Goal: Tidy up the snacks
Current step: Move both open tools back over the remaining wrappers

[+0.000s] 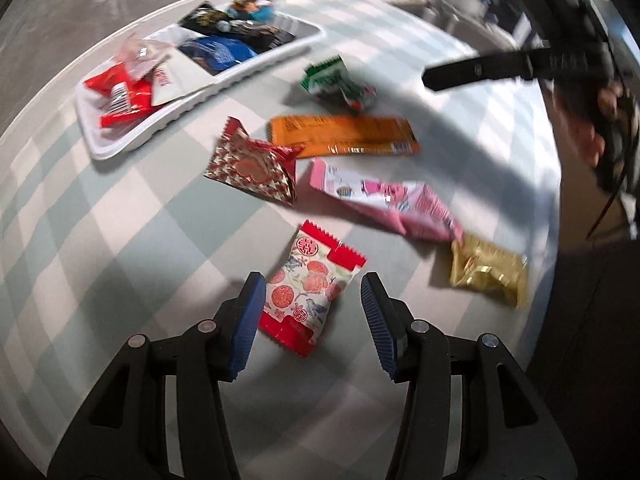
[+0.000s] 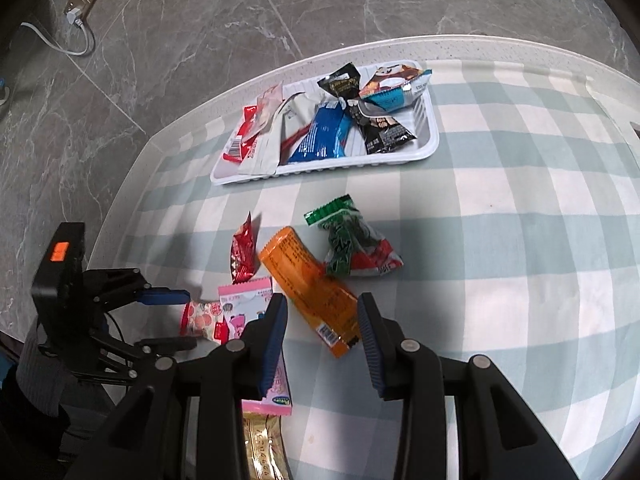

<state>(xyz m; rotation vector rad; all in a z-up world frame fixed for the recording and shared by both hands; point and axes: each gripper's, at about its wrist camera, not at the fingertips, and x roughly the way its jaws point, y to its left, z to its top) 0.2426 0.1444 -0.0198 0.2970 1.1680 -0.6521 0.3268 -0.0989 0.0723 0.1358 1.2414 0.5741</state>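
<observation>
A round desk [image 2: 500,184] covered in a pale green and white checked cloth holds a scatter of snack packets. Near its far edge sits a white plastic tray [image 2: 428,140], already carrying several packets: red ones at one end, a blue one in the middle, black ones at the other end. It appears to be the collecting place for the snacks.

Six packets lie loose on the cloth, well apart from the tray. The left hand-held gripper [image 1: 314,320] is low over the desk with its blue-padded jaws spread wide on either side of a red and white floral packet [image 1: 310,300]. Neither pad touches the wrapper, so nothing is grasped; the straddling pose suggests this packet is the next pick.

The right hand-held gripper [image 2: 322,340] is also released and empty, jaws apart, hanging above the near end of a long orange packet [image 2: 312,284], probably lined up for its own pick.

Around these lie a red patterned packet [image 1: 256,162], a green packet [image 2: 352,244], a pink packet [image 1: 388,204] and a gold packet [image 1: 488,274], the pink and gold ones touching at their ends. The left view is blurred, so print on the wrappers cannot be read.
</observation>
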